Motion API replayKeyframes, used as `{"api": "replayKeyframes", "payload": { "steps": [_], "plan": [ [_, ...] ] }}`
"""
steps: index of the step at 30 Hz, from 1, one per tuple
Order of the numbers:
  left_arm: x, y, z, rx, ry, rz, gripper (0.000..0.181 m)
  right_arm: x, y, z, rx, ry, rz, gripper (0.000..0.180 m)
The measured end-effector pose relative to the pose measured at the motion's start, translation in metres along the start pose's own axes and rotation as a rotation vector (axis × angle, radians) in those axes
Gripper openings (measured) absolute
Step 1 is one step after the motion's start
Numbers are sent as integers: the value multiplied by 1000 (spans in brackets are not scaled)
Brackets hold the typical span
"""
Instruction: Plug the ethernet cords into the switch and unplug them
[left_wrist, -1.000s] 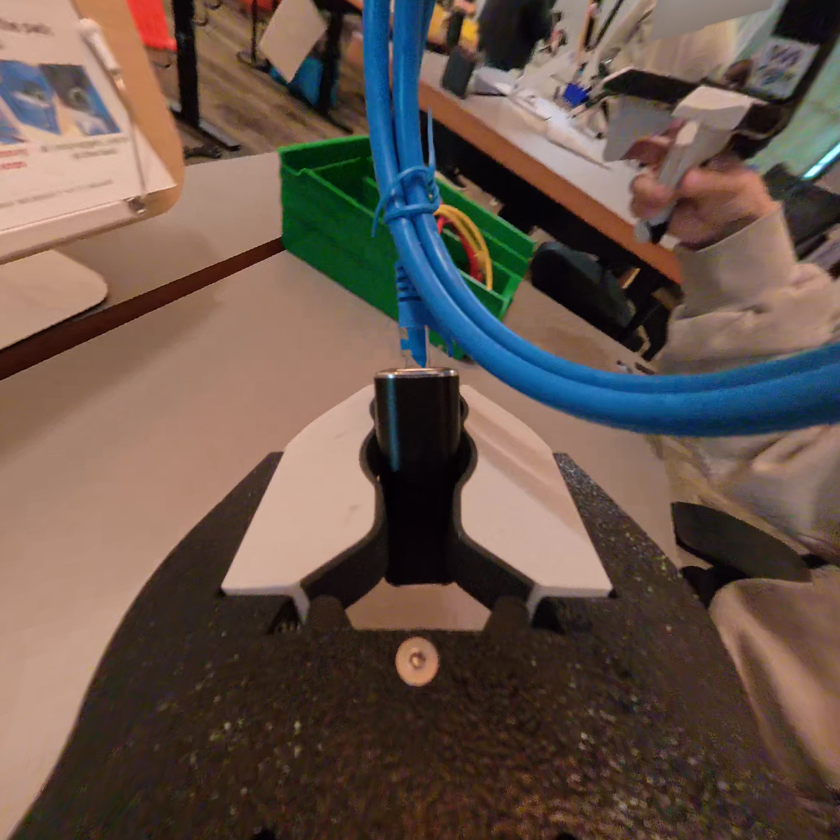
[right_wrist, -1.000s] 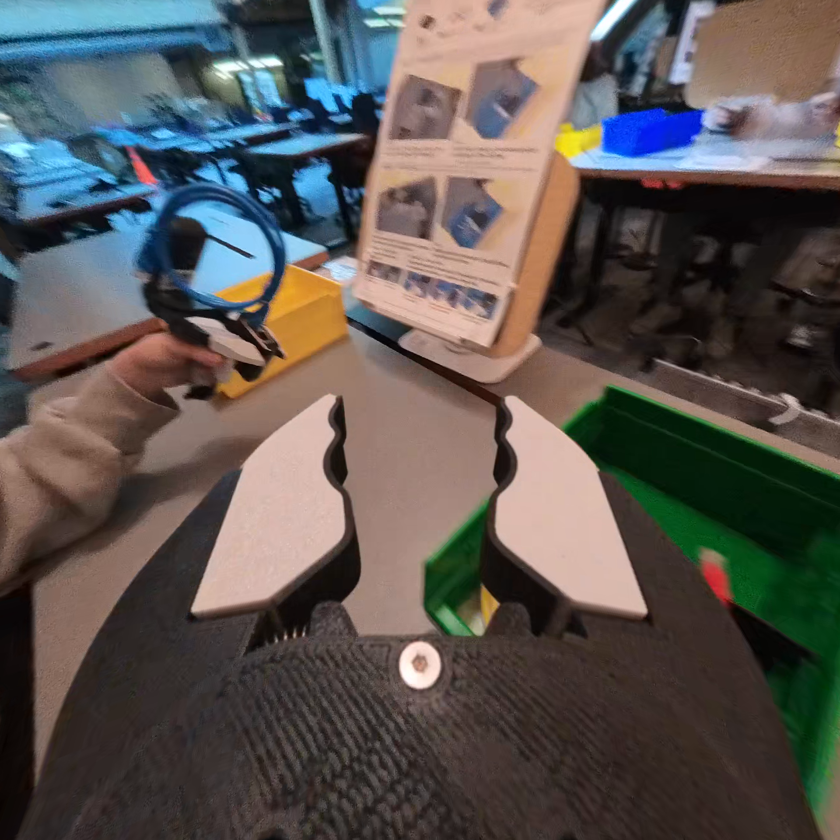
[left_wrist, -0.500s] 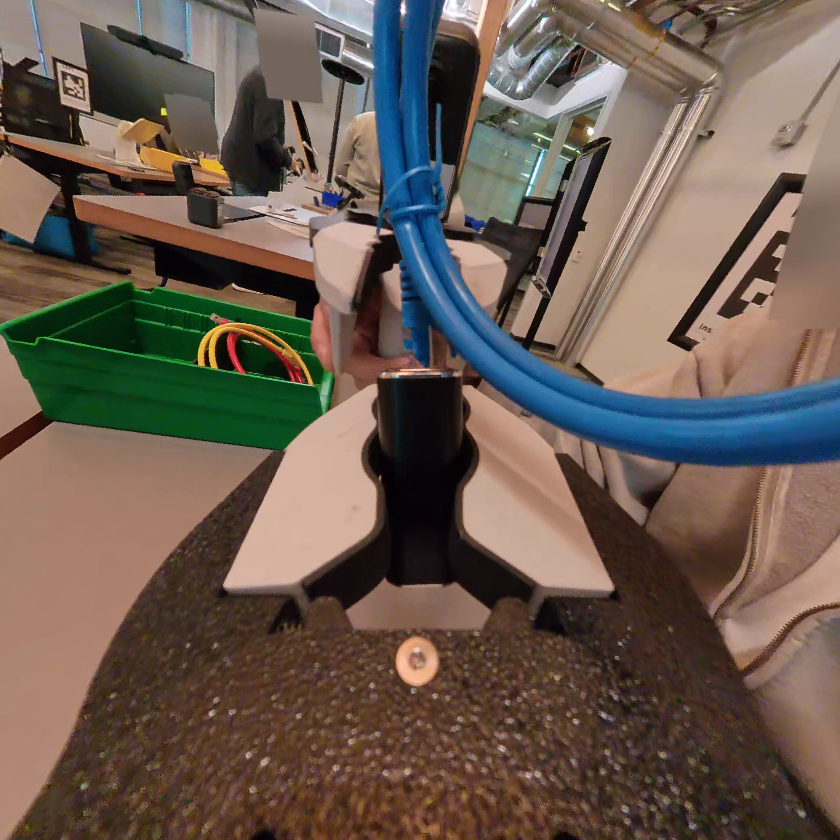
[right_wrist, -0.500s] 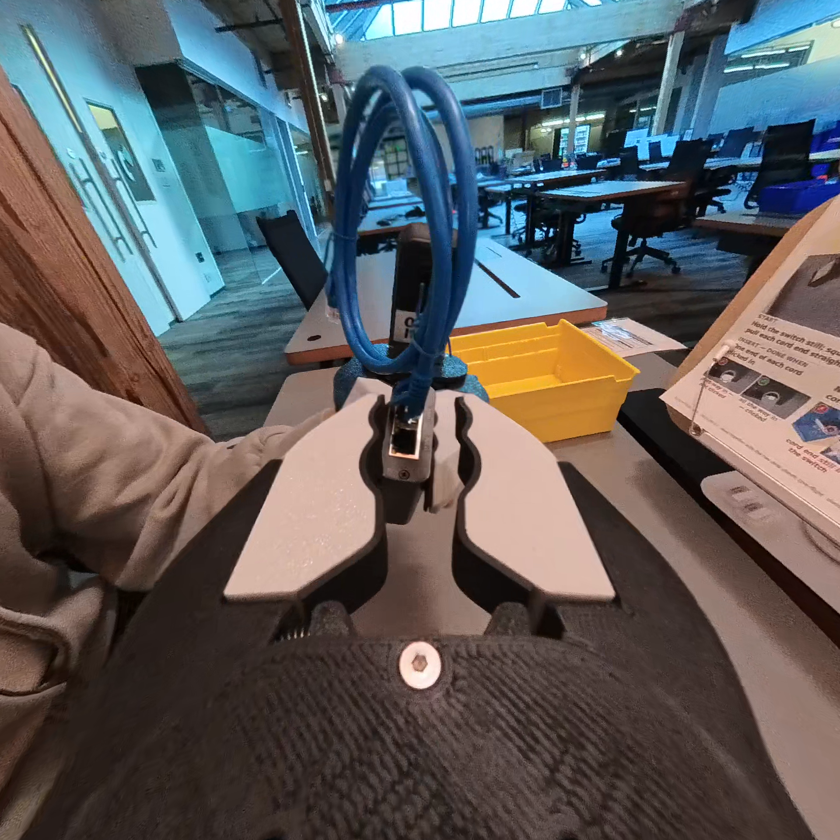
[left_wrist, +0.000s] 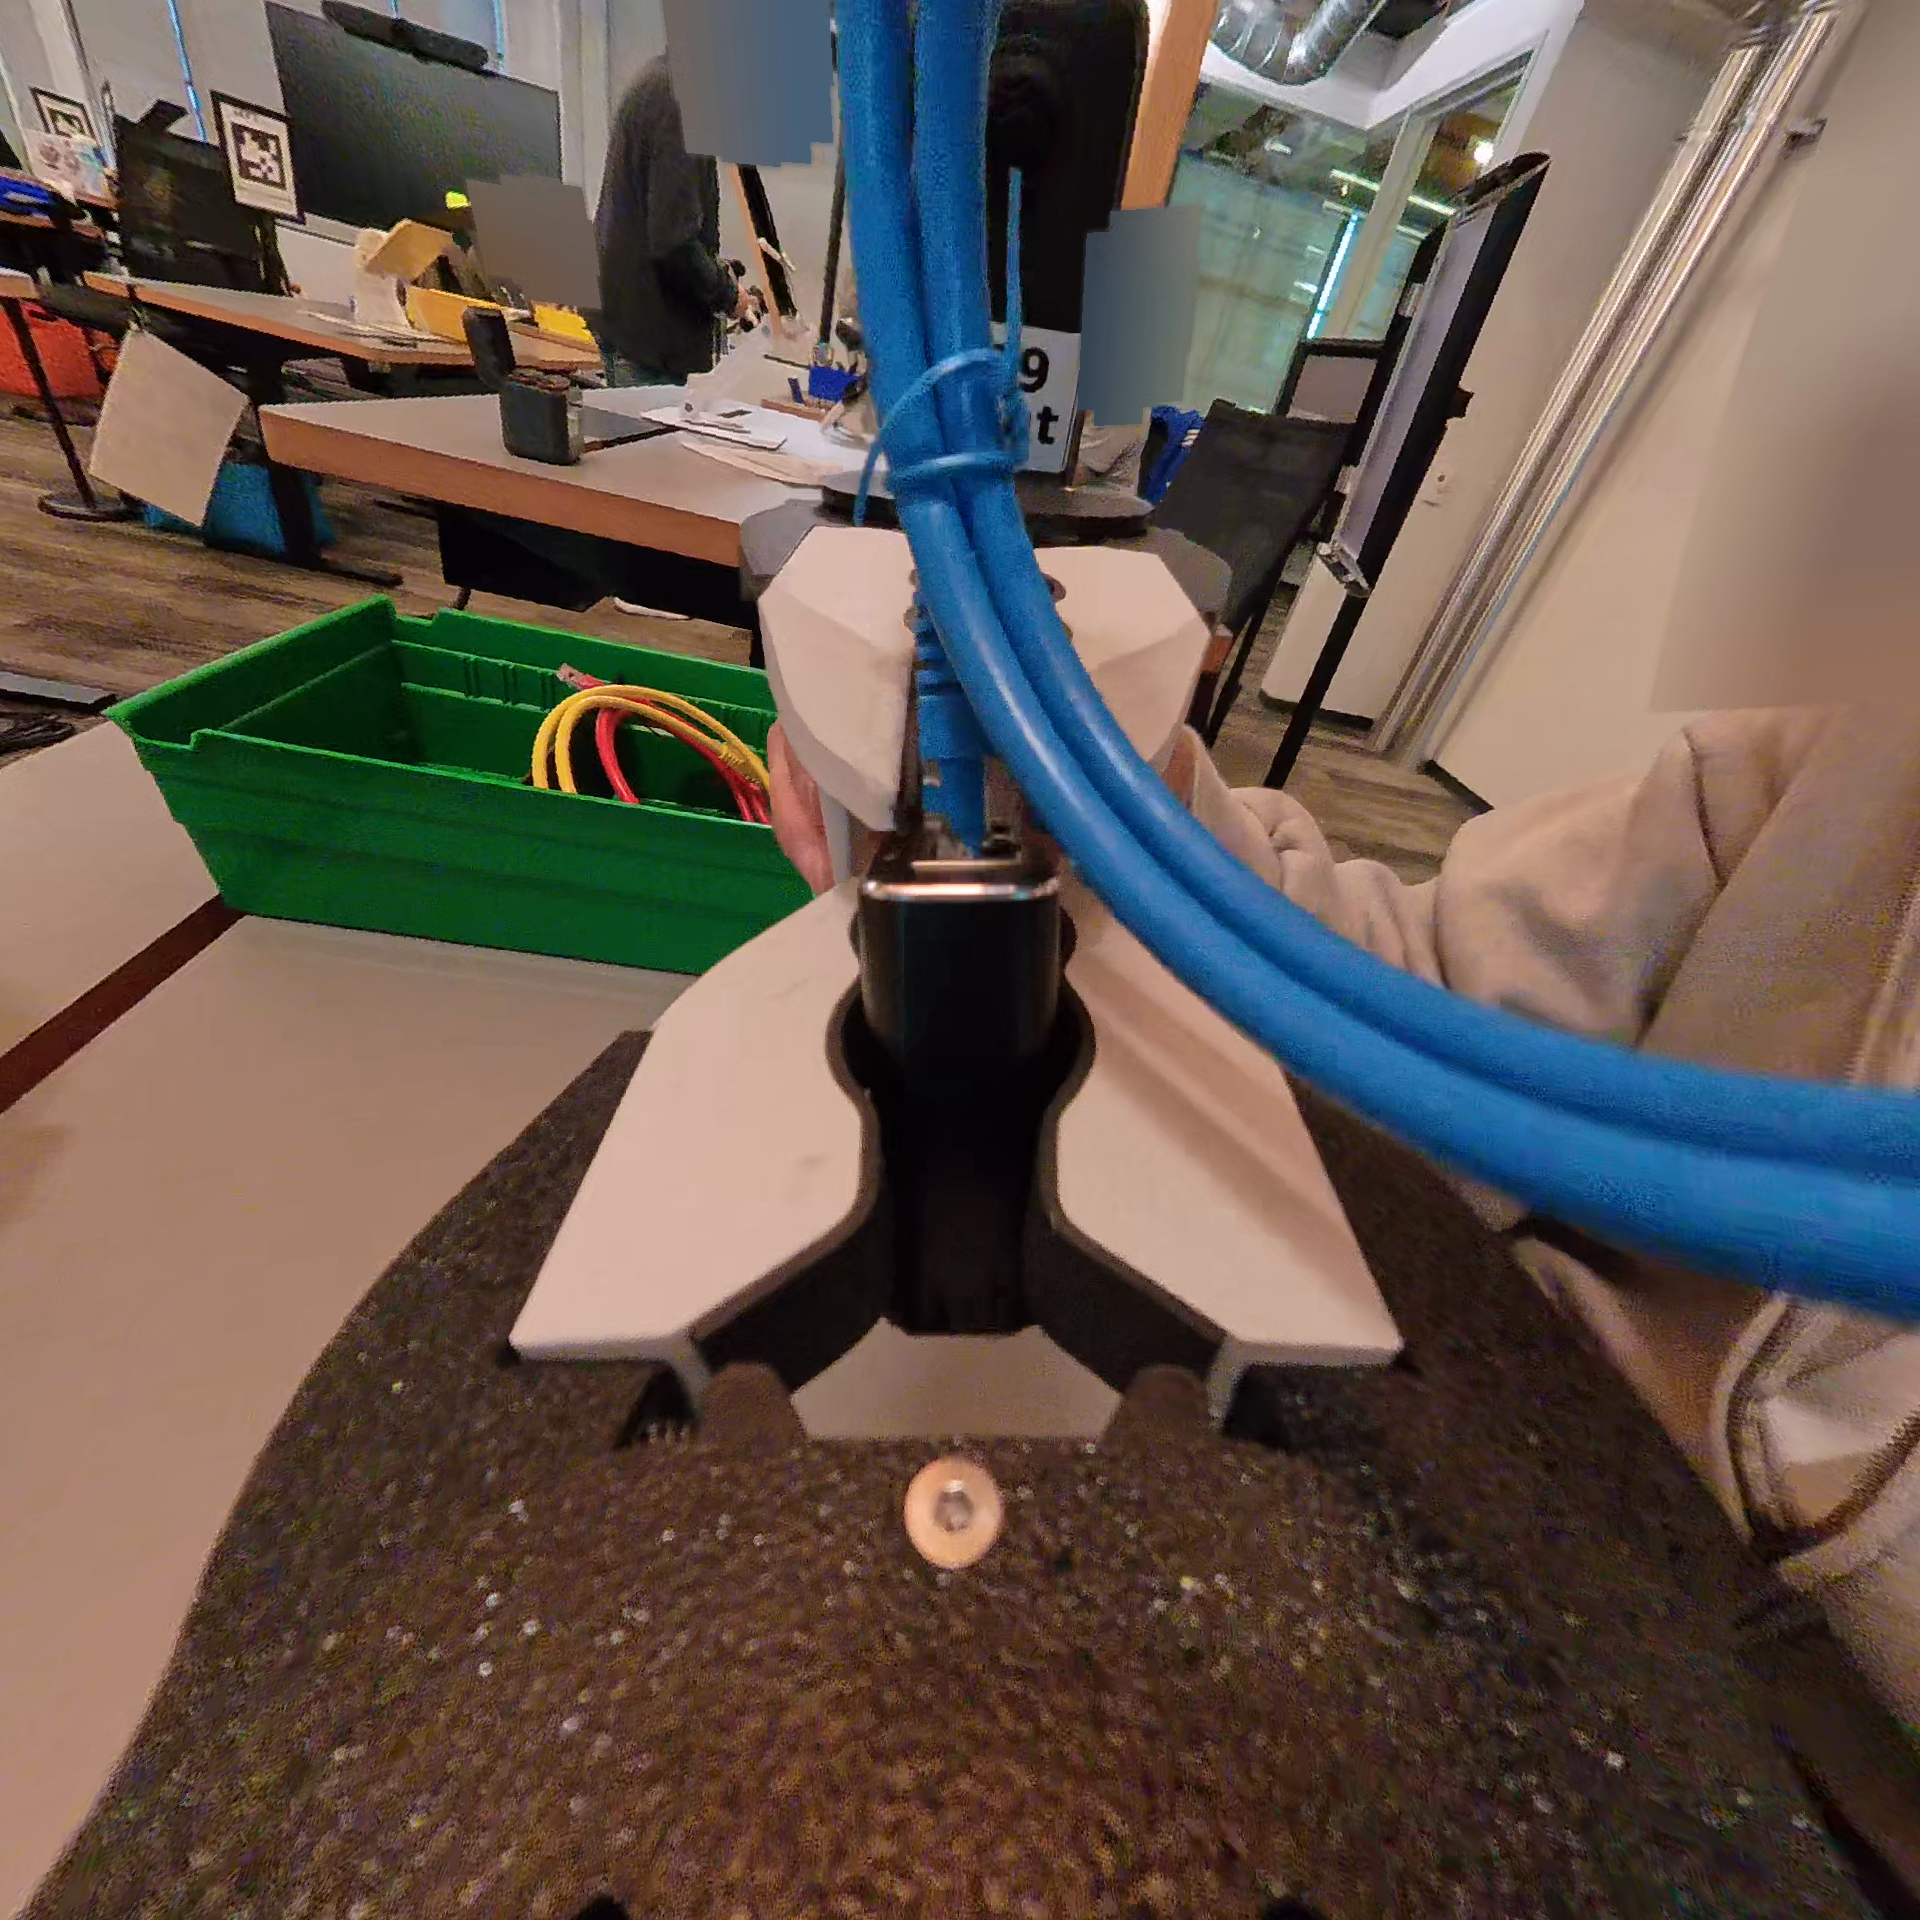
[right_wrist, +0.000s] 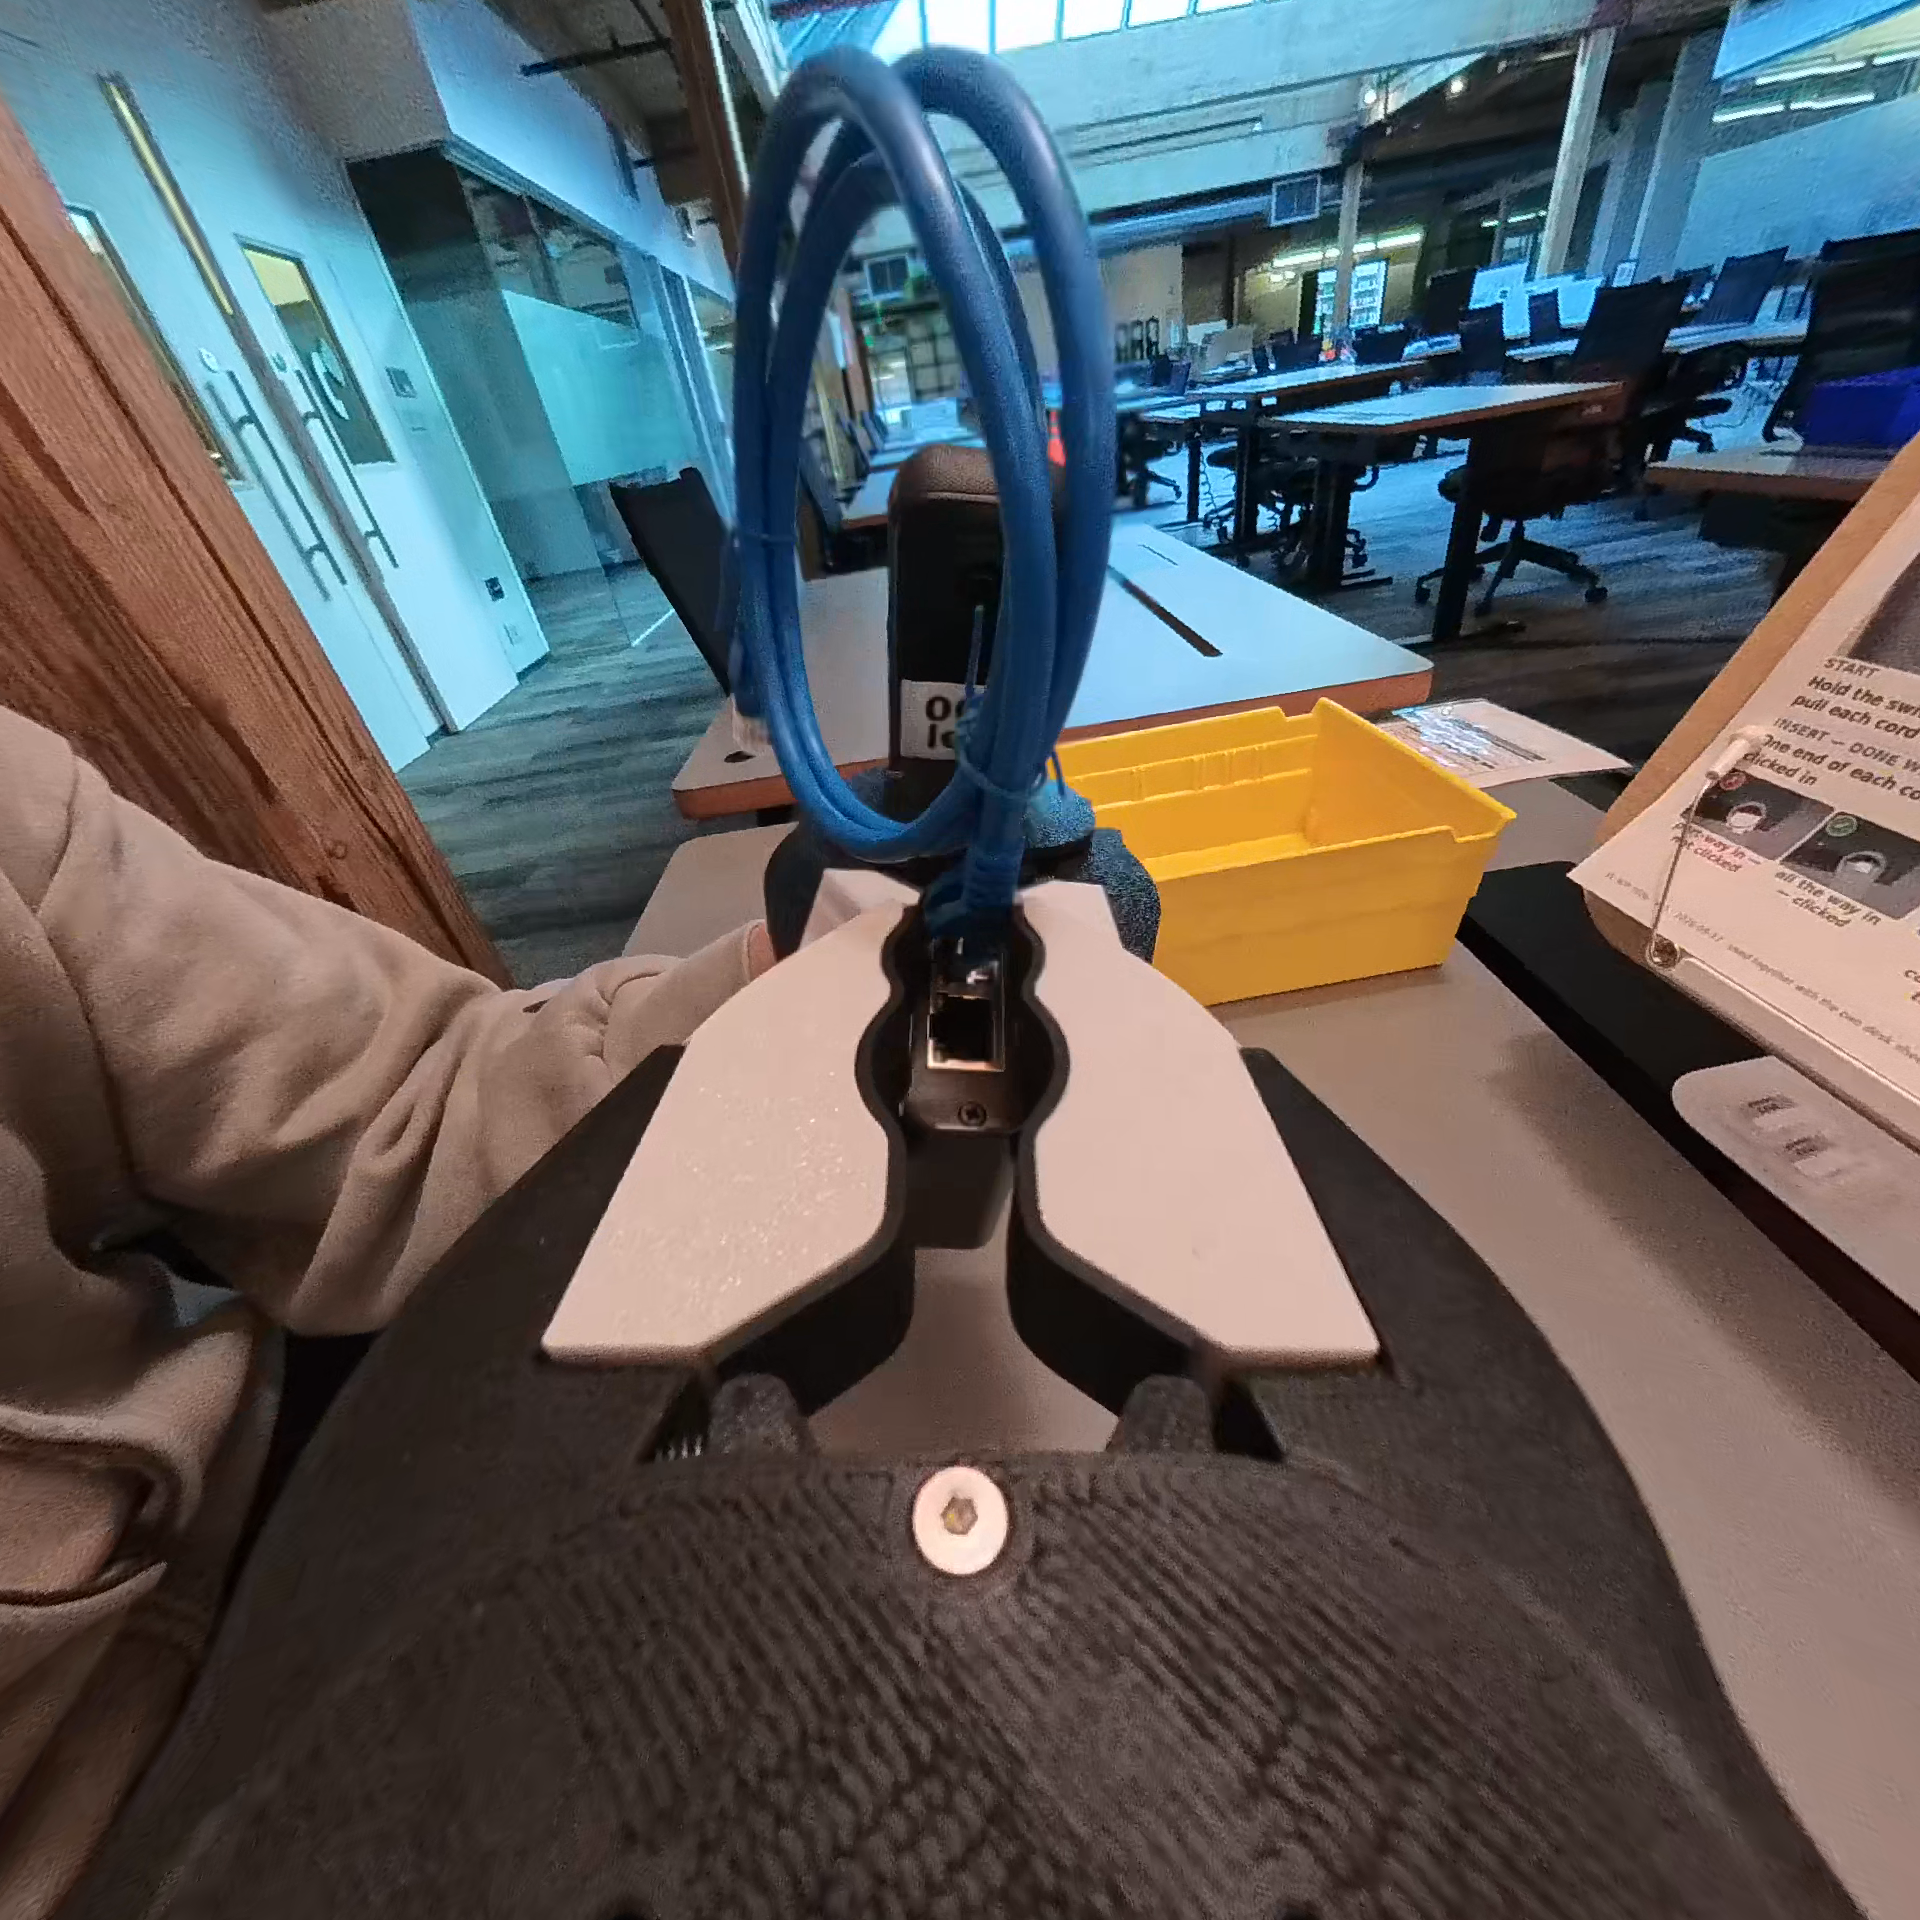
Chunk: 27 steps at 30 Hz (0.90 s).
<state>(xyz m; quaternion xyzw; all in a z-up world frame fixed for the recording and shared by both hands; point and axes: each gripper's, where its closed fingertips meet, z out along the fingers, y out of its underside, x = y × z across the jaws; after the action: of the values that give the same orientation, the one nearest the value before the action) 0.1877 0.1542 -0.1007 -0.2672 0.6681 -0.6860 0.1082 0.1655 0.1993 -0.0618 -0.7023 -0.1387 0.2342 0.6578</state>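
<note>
Squarely between both jaws, switch (right_wrist: 961, 1049)

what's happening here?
A person holds a hand-held gripper in each hand. The left hand-held gripper is shut on a small black switch with a blue ethernet cord plugged into it. The right hand-held gripper faces it, closing around the switch's port end; whether it grips anything is unclear. More cords lie in the green bin.

Counted, relative to the switch (right_wrist: 961, 1049): 1 blue cord (right_wrist: 914, 436) plugged in at it; 2 grippers, left (left_wrist: 961, 935) and right (right_wrist: 961, 997), closed on it; 2 bins, green (left_wrist: 312, 821) and yellow (right_wrist: 1299, 862), behind it; 2 cords, yellow (left_wrist: 582, 717) and red (left_wrist: 623, 769), seen in green bin.
</note>
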Motion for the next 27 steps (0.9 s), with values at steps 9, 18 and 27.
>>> {"api": "replayKeyframes", "payload": {
  "steps": [9, 18, 27],
  "plan": [
    [-8, 2, -2, -14, -51, 11, 26, 6, 5, -3, 11, 34, -7, 14],
    [-20, 11, -6, -58, -94, -70, 27, 19, 14, -2, -5, 75, 48, 14],
    [-26, 13, 0, -25, -98, -106, 27, 27, 16, -7, 11, 87, 63, 14]
  ]
}}
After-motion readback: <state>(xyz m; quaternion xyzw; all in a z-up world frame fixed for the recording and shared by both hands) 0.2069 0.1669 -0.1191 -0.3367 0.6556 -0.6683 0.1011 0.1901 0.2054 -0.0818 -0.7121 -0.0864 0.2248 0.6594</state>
